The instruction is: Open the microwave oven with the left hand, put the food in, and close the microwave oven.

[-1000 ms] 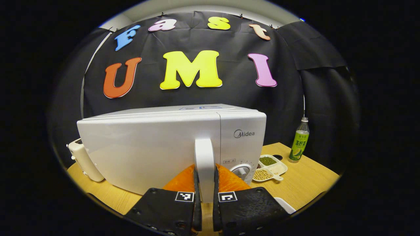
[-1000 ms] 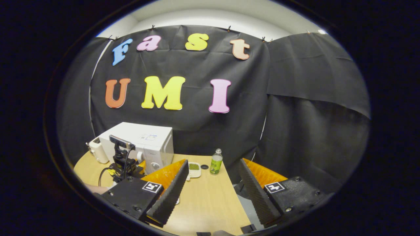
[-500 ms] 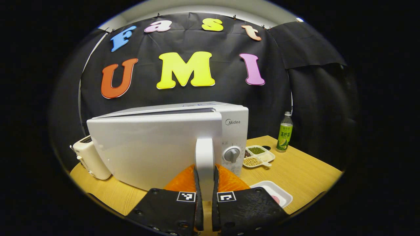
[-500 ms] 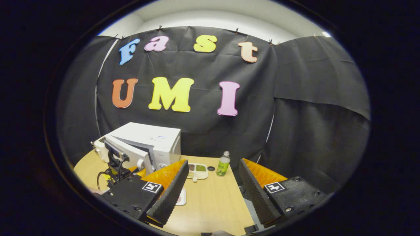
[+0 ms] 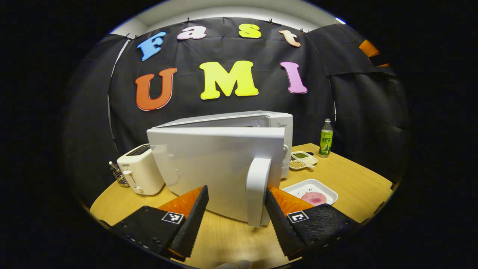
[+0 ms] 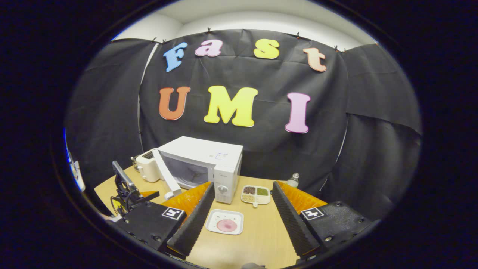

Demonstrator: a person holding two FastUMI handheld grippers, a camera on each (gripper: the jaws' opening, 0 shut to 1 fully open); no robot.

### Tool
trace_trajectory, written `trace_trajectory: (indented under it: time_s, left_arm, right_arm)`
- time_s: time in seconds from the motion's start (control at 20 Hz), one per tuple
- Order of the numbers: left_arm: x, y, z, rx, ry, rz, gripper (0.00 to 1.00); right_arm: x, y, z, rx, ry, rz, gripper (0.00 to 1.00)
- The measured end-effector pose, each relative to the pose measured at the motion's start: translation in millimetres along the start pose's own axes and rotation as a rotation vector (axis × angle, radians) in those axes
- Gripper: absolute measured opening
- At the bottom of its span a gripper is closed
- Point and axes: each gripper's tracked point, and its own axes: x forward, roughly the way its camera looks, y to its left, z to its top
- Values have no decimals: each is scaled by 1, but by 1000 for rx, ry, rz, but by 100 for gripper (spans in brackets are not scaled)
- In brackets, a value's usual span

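Microwave point(image 5: 257, 123) door point(image 5: 216, 164) swung open, handle point(image 5: 257, 190) upright between parted left jaws; right jaws apart too. "Midea" logo.

The white microwave oven point(image 6: 209, 166) stands on the wooden desk point(image 6: 257, 239) with its door point(image 5: 220, 168) swung wide open. In the left gripper view the door's blank outer face spreads just ahead of the jaws, and its upright white handle point(image 5: 258, 190) stands between them, close by the right finger. In the right gripper view the oven sits ahead and left of the jaws, its cavity showing. The food point(image 6: 226, 225), a round pink slice, lies flat in a shallow white tray point(image 6: 224, 221) on the desk, between the jaws and just ahead of them, in front of the oven's control panel point(image 6: 223, 185).
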Motion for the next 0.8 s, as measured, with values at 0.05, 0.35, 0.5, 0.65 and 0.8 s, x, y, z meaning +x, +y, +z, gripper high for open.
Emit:
trace_trajectory:
  time_s: [0.05,0.35,0.5,0.65,0.8]
  left_arm:
    - [-10,8,-3,-13,9,9,94]
    - [-57,66,-15,-42,38,114,96]
    - [-78,96,-19,-36,49,166,96]
    - [-97,129,-27,-26,59,223,96]
    - [-112,158,-36,-75,78,253,96]
  right_arm:
    - [3,10,-1,-2,0,23,93]
    - [6,51,-13,40,11,105,99]
    - [6,64,-21,50,21,121,99]
    - [8,80,-25,44,25,137,99]
    - [11,100,-28,46,30,164,99]
